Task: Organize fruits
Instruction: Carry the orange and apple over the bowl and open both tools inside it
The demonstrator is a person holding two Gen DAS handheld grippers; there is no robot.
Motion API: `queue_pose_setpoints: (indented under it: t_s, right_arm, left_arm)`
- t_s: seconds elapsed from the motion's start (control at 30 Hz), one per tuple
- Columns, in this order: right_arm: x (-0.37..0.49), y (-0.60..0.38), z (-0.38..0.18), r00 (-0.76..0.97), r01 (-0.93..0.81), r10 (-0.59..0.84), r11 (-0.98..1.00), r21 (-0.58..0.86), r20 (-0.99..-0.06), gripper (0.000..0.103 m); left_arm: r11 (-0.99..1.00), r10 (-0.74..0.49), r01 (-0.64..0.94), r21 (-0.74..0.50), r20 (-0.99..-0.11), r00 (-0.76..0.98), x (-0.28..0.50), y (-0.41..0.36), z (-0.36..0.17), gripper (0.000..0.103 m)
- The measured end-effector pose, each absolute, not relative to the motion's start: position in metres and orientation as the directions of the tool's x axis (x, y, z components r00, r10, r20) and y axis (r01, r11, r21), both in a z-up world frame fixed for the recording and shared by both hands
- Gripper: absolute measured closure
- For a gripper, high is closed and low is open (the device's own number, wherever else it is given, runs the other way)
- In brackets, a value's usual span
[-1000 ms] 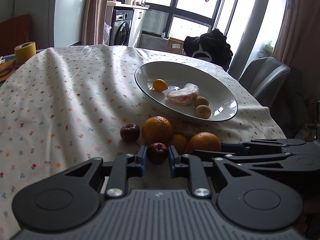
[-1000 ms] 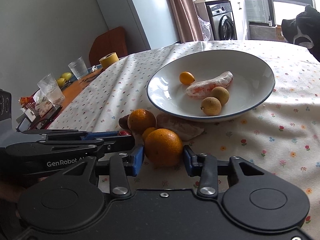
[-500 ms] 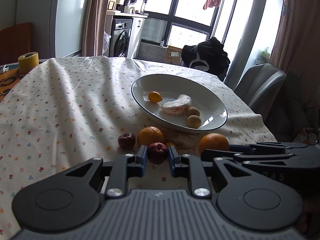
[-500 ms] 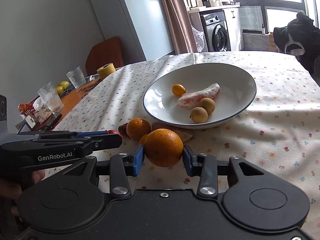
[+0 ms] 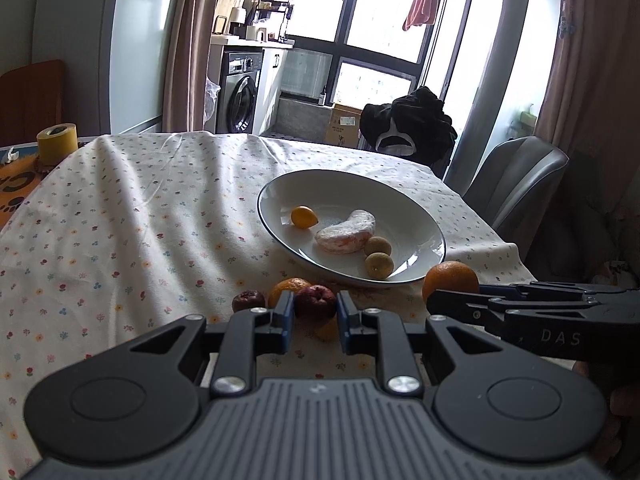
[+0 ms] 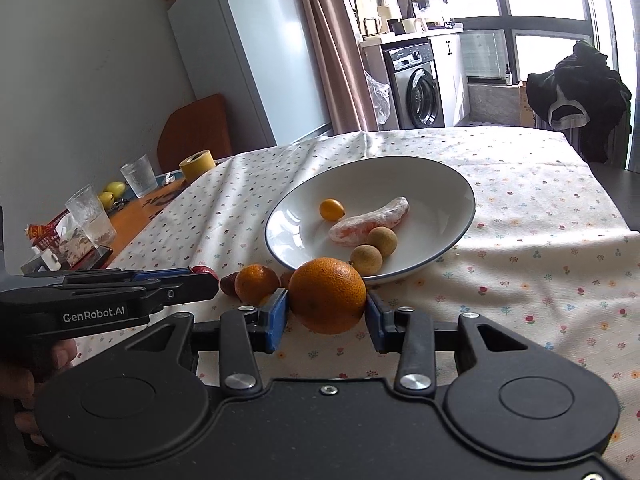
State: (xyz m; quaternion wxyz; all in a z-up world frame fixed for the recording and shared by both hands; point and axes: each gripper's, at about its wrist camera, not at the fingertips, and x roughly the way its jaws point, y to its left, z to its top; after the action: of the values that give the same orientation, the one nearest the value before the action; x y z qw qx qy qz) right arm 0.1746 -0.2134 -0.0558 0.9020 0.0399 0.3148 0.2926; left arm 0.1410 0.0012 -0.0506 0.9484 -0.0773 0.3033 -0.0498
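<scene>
Right gripper (image 6: 326, 314): clamped on the large orange (image 6: 327, 294), carried clear of the cloth so it can travel to the plate.
Left gripper (image 5: 313, 316): pinching a dark red fruit (image 5: 315, 300) for the same trip.
Just ahead: a second orange (image 6: 256, 283) and another red fruit (image 5: 248, 300) wait on the tablecloth (image 5: 120, 232).
Beyond: the white plate (image 6: 440, 176), holding small fruits, likely the destination.

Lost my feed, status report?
Left gripper shut on red fruit. Right gripper shut on orange. Bowl ahead, path clear.
</scene>
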Motion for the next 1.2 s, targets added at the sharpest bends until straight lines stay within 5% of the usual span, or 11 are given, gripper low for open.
queue_pose_setpoints:
  t_s: [1.2]
  right_arm:
    - [0.226,-0.229,-0.053,0.685,-0.439,0.491,0.868,0.233,-0.538,0.064]
  left_arm:
    - [0.988,-0.143,0.081,-0.132,-0.572,0.808,0.211,-0.012,-0.044,0.082]
